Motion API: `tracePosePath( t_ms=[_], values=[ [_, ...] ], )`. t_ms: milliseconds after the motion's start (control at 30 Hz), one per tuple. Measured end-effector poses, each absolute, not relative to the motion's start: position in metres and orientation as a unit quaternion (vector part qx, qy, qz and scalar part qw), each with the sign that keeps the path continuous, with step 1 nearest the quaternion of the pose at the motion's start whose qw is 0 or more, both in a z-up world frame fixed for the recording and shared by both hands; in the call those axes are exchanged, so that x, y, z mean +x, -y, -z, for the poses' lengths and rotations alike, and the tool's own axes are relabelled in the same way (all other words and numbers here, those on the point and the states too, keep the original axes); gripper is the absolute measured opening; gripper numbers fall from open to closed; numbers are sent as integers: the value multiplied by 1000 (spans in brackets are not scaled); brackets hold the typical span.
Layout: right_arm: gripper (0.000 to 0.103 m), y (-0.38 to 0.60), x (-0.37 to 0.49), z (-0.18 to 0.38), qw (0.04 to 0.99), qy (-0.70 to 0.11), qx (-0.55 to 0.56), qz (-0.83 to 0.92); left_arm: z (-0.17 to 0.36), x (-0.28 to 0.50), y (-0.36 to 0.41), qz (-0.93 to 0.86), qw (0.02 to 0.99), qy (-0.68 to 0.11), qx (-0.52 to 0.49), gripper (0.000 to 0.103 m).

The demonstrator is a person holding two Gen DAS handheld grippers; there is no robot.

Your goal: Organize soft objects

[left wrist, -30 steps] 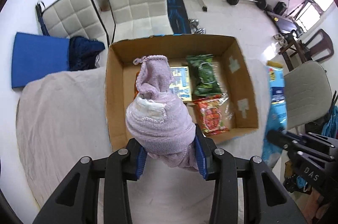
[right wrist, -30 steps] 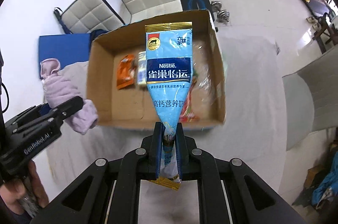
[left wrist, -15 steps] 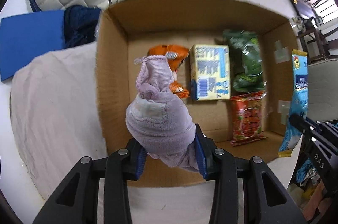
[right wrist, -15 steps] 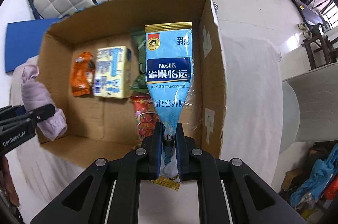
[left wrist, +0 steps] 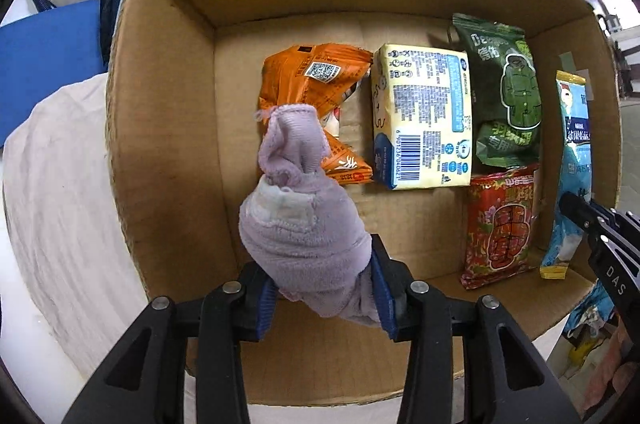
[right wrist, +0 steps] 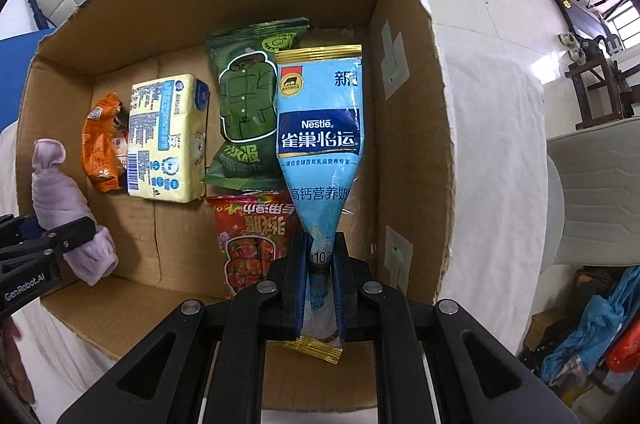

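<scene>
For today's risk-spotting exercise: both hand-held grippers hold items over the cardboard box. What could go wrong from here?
1. The blue Nestle pouch is pinched only at its narrow lower end by the right hand-held gripper, so it may slip or flop.
2. The lilac sock bundle in the left hand-held gripper hangs over the orange packet and may land on it.
</scene>
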State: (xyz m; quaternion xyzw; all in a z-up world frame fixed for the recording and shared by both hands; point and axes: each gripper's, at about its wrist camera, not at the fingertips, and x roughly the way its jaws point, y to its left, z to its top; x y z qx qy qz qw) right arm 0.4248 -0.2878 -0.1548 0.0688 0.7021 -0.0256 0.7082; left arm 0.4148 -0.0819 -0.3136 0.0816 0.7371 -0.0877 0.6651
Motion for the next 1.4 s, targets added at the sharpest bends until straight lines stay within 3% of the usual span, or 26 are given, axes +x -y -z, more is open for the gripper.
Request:
tracePosePath(
  t_ms=[67,133,200,767,800,833,900,933,1100,1133,1400],
  values=[
    [15,287,427,159,700,-710,71,22,314,416,82,84,658,-744,82,44],
    [46,285,428,160,699,-711,62,29,312,417,81,83,660,-743,80,46],
    [64,286,428,158,704,-706,64,36,309,419,79,81,664,-740,75,46],
    [65,268,422,138,703,-707,67,17,265,411,69,78,703,-705,47,47],
    [71,267,421,138,703,-708,69,14,261,410,67,78,707,-701,48,55],
    [79,266,420,137,703,-708,72,12,258,411,68,77,711,-697,51,71],
    [87,262,418,134,704,-706,74,8,254,407,69,72,721,-687,55,87],
    [89,259,417,134,706,-704,72,7,251,405,71,70,724,-684,55,90],
    [103,252,412,127,709,-701,78,2,250,400,68,65,727,-683,40,96],
    [103,251,410,125,712,-698,76,3,249,399,67,63,729,-681,39,100],
    [103,248,399,113,713,-698,69,7,228,383,63,51,751,-658,34,100]
  ],
)
